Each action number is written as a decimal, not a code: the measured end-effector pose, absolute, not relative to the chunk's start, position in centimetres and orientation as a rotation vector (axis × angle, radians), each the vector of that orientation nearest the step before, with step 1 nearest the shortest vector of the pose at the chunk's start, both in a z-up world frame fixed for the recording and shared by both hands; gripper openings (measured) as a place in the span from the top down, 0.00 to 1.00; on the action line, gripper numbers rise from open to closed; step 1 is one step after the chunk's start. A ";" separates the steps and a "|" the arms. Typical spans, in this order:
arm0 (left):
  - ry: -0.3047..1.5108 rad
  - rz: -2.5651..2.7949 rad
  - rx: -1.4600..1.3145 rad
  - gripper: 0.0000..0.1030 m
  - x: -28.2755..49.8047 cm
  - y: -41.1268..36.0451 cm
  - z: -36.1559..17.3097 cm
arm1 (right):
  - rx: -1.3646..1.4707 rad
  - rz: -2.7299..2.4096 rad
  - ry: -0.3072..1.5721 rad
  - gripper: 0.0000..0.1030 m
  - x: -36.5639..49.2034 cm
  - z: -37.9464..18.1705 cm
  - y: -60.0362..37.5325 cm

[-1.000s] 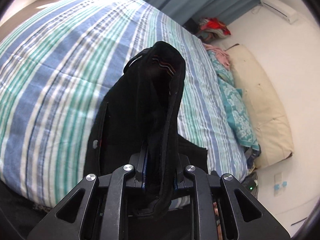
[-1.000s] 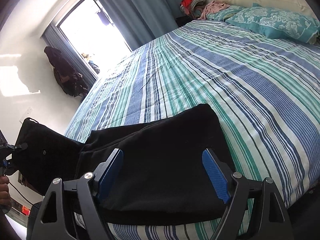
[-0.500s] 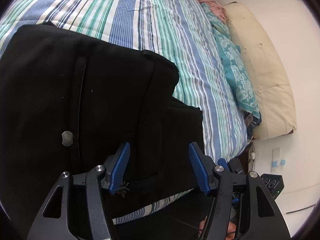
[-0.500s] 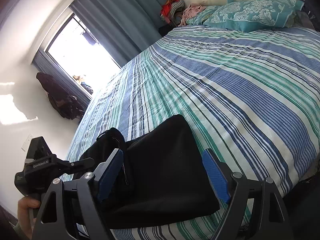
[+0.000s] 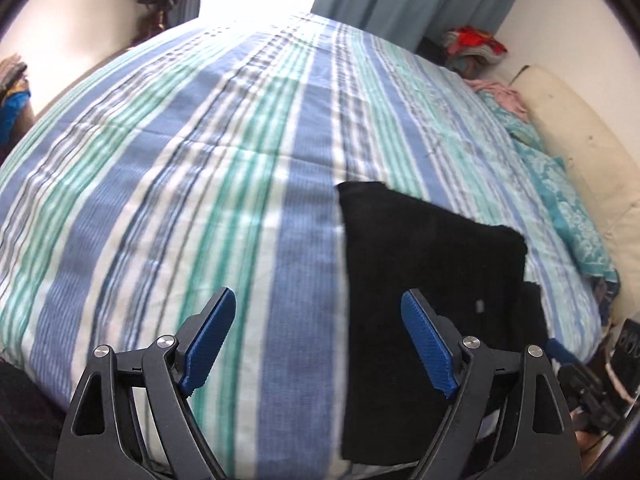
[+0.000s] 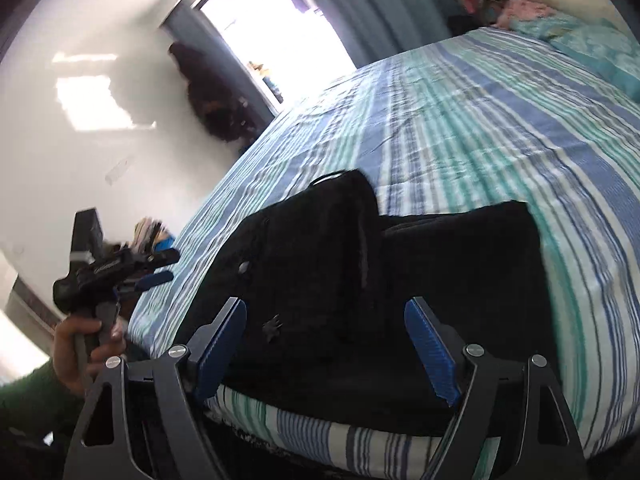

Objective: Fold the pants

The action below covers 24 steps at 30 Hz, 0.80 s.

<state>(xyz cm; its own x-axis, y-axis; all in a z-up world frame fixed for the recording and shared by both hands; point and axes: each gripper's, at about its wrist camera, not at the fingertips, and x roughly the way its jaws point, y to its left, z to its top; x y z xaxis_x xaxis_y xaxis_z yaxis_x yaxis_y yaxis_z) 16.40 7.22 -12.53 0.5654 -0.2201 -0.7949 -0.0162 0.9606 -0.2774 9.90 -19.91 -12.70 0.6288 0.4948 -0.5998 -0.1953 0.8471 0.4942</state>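
**A:** On striped duvet point(image 5: 168, 184), near edge: black pants point(image 5: 432, 280), folded. My left gripper point(image 5: 316, 340) has just been opening, nothing between its jaws. Right gripper point(image 6: 324, 344): spread, empty, above the pants.

**B:** Step, I'd judge: fold laid, release done. Next: flatten that raised flap. Only the right wrist view shows it, and my hand point(image 6: 86, 346).
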 end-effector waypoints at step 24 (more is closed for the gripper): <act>1.007 0.071 -0.037 0.16 15.6 8.3 -17.5 | 0.329 0.751 1.212 0.21 17.7 -17.9 -18.1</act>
<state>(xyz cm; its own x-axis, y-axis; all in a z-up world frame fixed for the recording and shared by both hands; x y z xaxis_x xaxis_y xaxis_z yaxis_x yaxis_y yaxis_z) 15.57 8.30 -17.53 0.5323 0.0423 -0.8455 -0.0769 0.9970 0.0016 17.74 -18.13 -17.90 0.1530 0.6763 -0.7206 -0.3441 0.7200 0.6026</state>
